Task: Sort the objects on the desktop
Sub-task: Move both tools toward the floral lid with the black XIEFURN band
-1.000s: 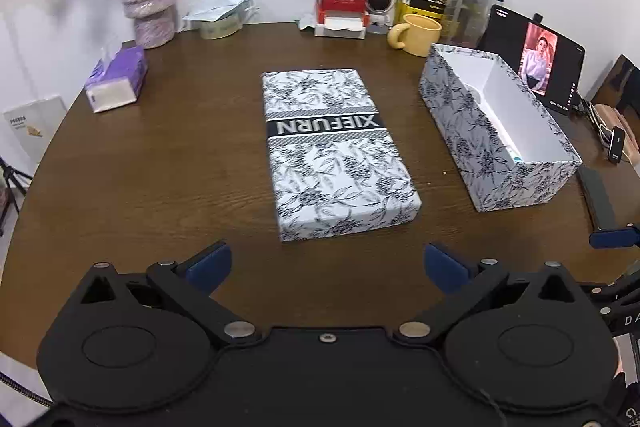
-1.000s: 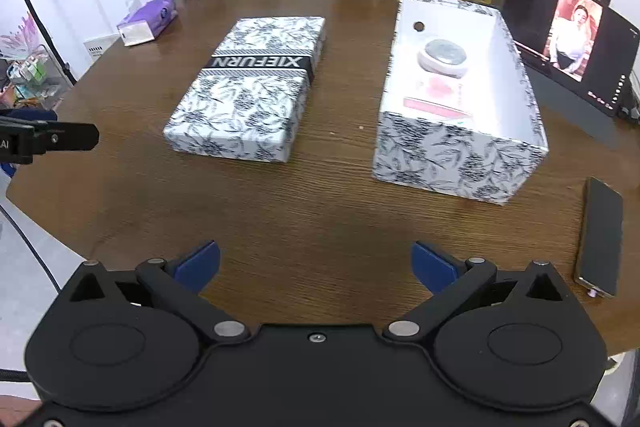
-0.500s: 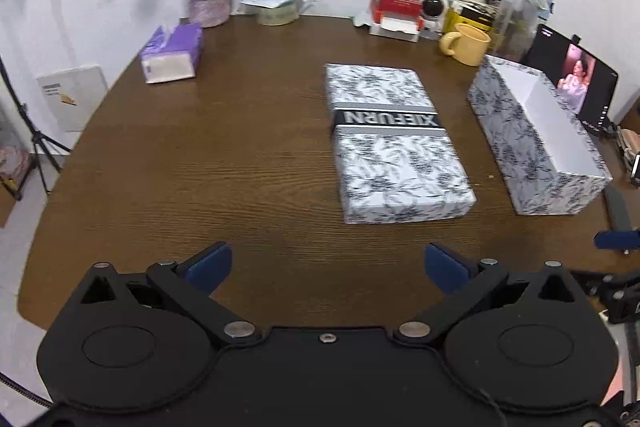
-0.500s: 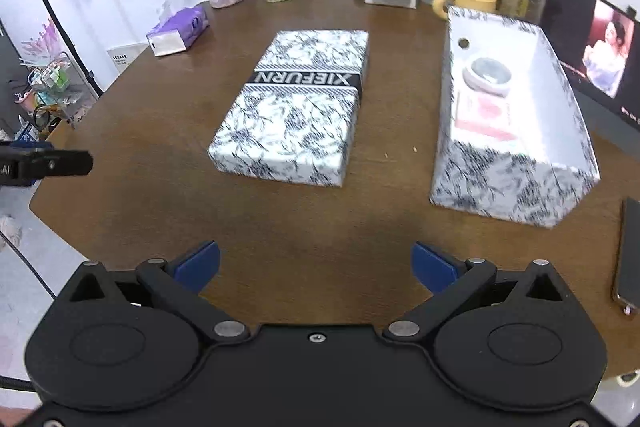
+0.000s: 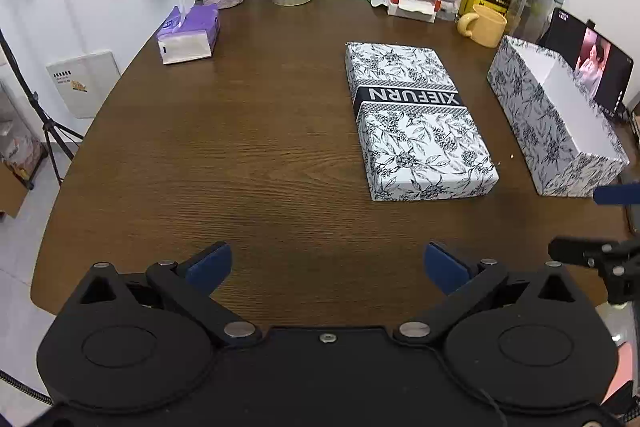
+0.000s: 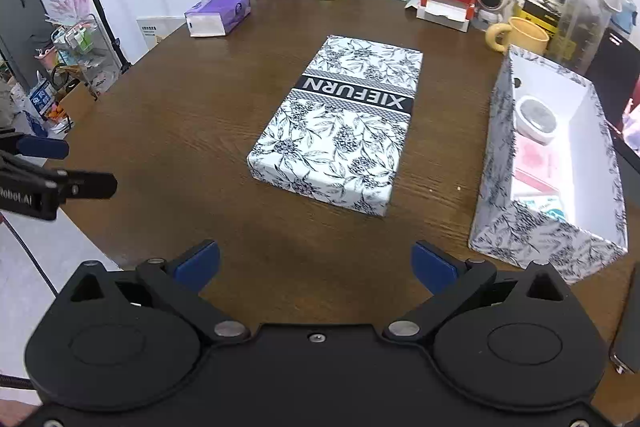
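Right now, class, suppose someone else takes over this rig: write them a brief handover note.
Left gripper: open, empty, above the near table edge.
Right gripper: open, empty, likewise above the near edge.
Patterned lid: flat on the table, mid-table, off its box.
Open box: right of the lid, holding a round white item and some pink, flat packets.
Done: some items appear sorted into the box.
Left: probably lid onto box. Tissue pack, yellow mug and dark phone at the right edge remain out; whether they belong is unclear.
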Tool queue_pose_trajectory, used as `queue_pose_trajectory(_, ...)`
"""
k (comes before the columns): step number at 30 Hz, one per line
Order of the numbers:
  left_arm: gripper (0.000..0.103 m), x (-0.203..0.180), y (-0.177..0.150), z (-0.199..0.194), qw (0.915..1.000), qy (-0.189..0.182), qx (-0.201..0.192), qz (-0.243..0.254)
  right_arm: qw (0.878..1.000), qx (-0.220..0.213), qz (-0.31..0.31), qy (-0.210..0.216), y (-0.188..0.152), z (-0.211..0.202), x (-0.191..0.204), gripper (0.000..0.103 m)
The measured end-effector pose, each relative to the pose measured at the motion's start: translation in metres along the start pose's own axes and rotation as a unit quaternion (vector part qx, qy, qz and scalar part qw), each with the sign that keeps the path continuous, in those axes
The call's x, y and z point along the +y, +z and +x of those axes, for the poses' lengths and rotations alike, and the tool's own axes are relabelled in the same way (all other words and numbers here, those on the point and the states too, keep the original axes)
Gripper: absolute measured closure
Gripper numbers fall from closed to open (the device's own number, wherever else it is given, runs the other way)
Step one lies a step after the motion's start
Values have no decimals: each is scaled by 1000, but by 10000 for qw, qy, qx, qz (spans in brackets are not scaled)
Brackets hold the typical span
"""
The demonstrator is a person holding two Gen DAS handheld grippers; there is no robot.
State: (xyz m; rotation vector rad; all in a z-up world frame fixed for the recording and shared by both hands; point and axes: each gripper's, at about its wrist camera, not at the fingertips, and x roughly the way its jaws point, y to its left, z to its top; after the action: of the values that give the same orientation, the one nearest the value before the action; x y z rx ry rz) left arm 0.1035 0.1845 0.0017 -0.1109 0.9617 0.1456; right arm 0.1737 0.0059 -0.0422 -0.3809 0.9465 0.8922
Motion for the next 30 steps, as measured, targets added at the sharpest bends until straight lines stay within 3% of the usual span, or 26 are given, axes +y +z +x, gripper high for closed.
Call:
queue_pose_trajectory(9,0,6,12,13,9996,54,73,-259,9997,114,-139,134,14,21,-5,0)
queue_pose_trajectory(30,0,-12,71,79,9992,47,393,-65,9988,417,-105,239,65,77,-45,0)
